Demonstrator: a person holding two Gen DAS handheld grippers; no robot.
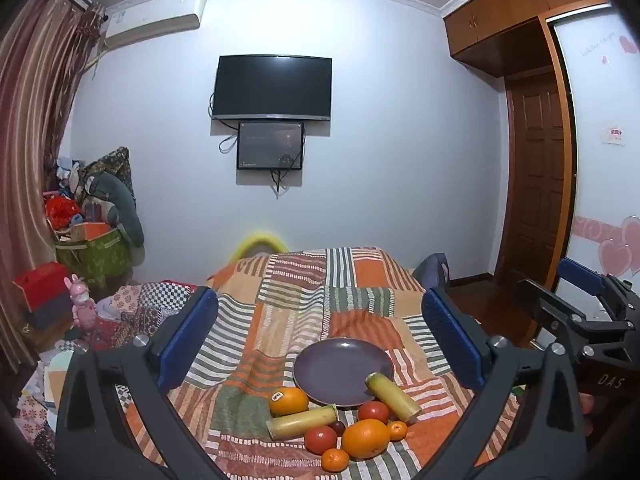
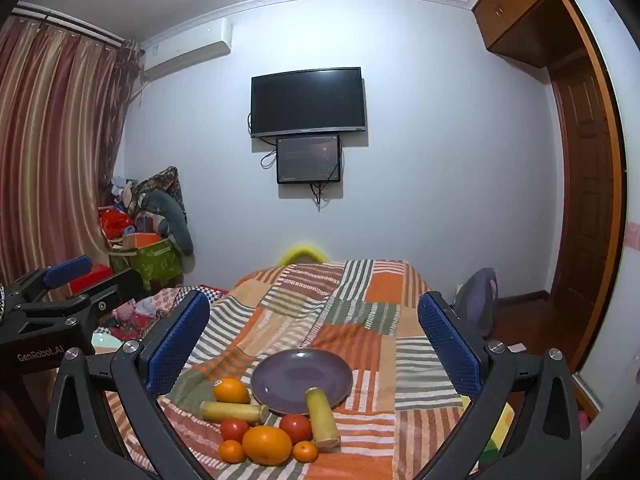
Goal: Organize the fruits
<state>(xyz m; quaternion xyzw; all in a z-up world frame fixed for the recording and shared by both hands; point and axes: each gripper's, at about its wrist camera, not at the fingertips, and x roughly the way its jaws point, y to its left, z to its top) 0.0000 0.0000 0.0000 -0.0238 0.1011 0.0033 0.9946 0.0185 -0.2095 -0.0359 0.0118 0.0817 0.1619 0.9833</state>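
Fruits sit in a loose cluster on the striped blanket [image 2: 360, 300], just in front of the empty purple plate [image 2: 280, 376], nearest the cameras. Nothing on the plate yet, so I judge the sorting hasn't started.

Inventory, right wrist view:
- big orange [image 2: 267, 445] at the front, second orange [image 2: 231, 390] with a sticker at the plate's left rim
- two tomatoes [image 2: 295, 428] either side of the big orange, behind it
- two small mandarins [image 2: 305, 451] at the front edge
- two pale yellow-green stalk pieces, probably sugarcane: one [image 2: 234, 411] lying flat, one [image 2: 322, 420] with its far end resting on the plate rim
- something small and dark [image 1: 339, 427] between the tomatoes in the left wrist view, maybe a grape or plum, too small to tell

Handling, my read:
- oranges: firm, round, fairly heavy; grip across the widest part or they'll roll out
- tomatoes: soft, smooth skin; light squeeze only, bruise risk
- mandarins: light, slightly squashy, easy
- stalks: stiff, smooth; take mid-length, across the short axis
- blanket is soft and rumpled, so round fruit may roll when a neighbour is lifted

Left gripper [image 1: 320, 340] and right gripper [image 2: 314, 344]: jaws wide apart, nothing between them, both hanging short of the pile.
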